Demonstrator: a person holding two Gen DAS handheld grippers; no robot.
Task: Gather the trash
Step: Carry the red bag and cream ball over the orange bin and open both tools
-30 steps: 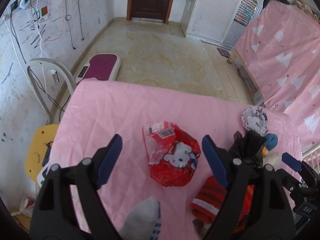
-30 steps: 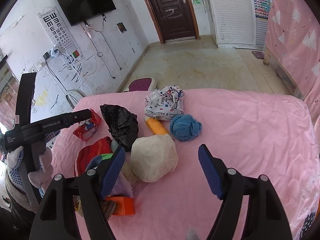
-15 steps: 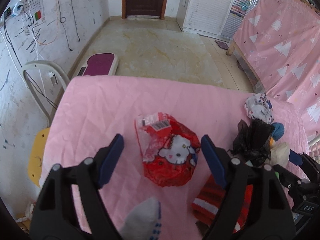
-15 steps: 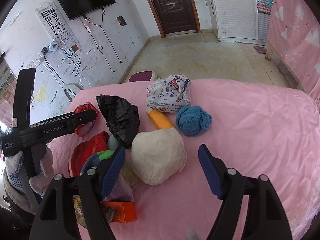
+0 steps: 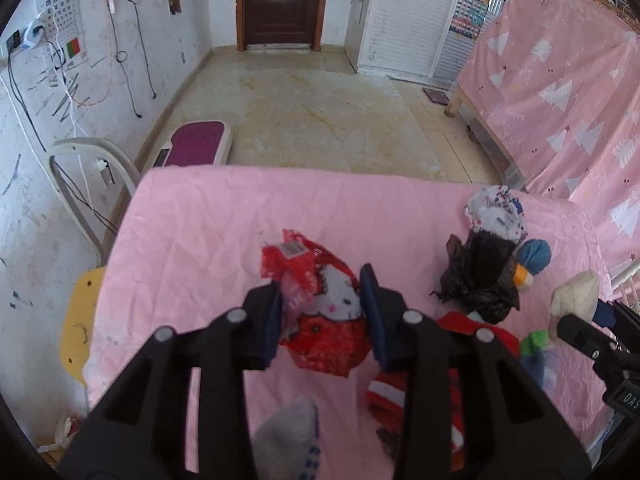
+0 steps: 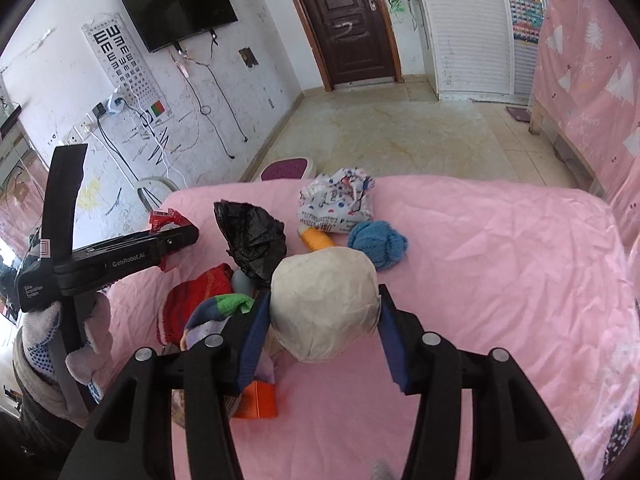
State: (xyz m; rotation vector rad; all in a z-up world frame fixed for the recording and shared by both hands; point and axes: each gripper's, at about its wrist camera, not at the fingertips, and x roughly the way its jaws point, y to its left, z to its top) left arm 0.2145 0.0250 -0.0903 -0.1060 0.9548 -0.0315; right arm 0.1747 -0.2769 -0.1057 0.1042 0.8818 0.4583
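Both grippers have just been closing. The left gripper [image 5: 322, 312] now pinches the crinkled red cartoon-cat snack wrapper [image 5: 320, 320] on the pink-sheeted bed [image 5: 200, 232]; the right gripper [image 6: 322, 326] clamps the cream crumpled paper ball [image 6: 324, 304] there. Both pieces look ready to lift.

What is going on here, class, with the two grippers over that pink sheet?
A person is collecting trash from a pink sheet with two handheld grippers. The left gripper has just been closing its jaws, now pinching a red cartoon wrapper. The right gripper has just been closing its jaws around a crumpled cream paper ball, both pads against it. A black bag, a blue yarn ball and other clutter lie nearby.
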